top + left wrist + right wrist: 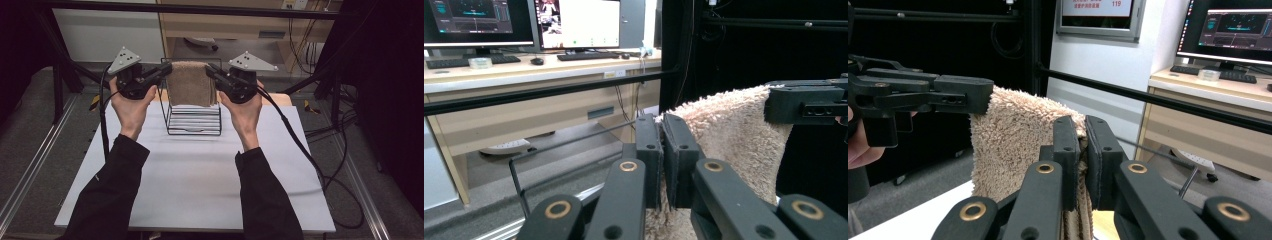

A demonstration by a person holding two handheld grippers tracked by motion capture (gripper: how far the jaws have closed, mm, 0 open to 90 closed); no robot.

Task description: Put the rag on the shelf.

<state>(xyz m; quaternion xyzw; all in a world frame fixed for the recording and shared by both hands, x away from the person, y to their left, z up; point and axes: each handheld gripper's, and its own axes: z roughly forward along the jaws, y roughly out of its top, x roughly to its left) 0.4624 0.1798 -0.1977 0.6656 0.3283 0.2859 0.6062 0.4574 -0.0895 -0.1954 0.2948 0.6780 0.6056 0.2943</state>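
Gripping the fluffy beige terry towel (190, 82) by its top corners, my left claw (167, 68) and right claw (209, 70) are both clamped tight on it, upper centre of the frame, above the black wire rack (194, 121) on the white table (200, 175).

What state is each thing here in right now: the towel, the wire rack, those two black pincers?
Towel: held up by two upper corners, hanging over the rack.
Wire rack: upright on the table, nothing visible inside.
Left gripper: shut on the towel's corner.
Right gripper: shut on the other corner.
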